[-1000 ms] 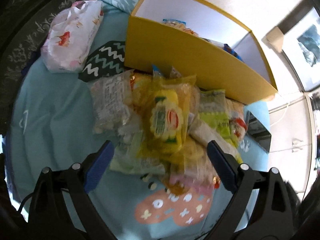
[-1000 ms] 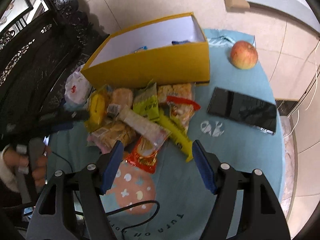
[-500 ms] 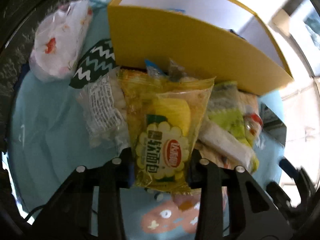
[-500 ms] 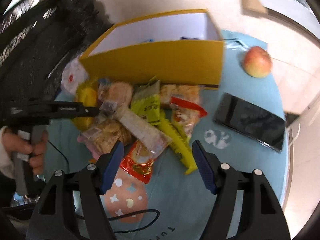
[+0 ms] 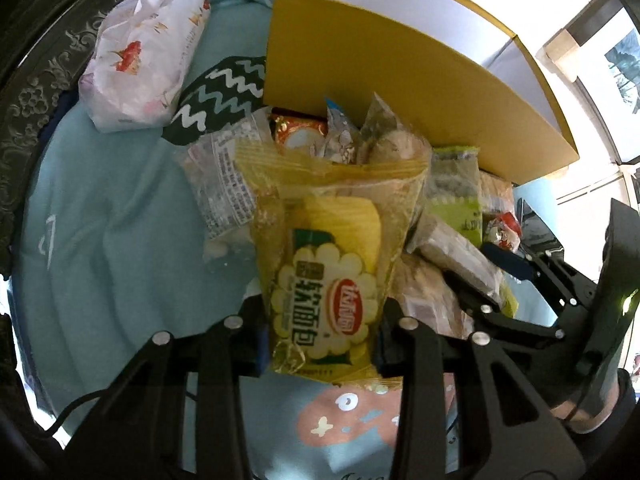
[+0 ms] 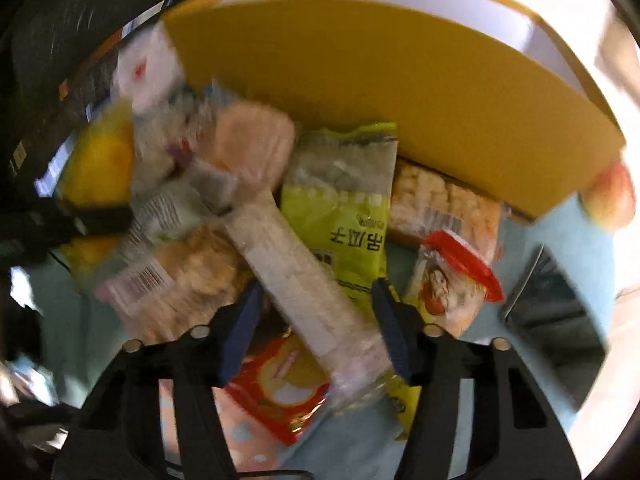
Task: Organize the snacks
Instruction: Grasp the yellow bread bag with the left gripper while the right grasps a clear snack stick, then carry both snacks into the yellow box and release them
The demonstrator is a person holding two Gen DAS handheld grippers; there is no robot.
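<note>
My left gripper (image 5: 320, 344) is shut on a yellow bread packet (image 5: 332, 264) and holds it lifted above the snack pile, in front of the yellow box (image 5: 400, 92). My right gripper (image 6: 316, 320) is open, its fingers on either side of a long pale wafer packet (image 6: 296, 276) lying on the pile. Beside it lie a green packet (image 6: 344, 208), a red-topped packet (image 6: 452, 280) and a red-yellow packet (image 6: 280, 388). The yellow box (image 6: 380, 80) stands just behind the pile. The right gripper also shows at the right of the left wrist view (image 5: 516, 268).
A white floral tissue pack (image 5: 148, 52) lies at the back left on the light blue cloth (image 5: 100, 240). A black phone (image 6: 556, 312) lies right of the pile and an apple (image 6: 612, 192) sits past the box corner. Dark carved furniture surrounds the table.
My left gripper closed on the yellow bread packet and lifted it. My right gripper moved down and forward onto the pile, around the long wafer packet.
</note>
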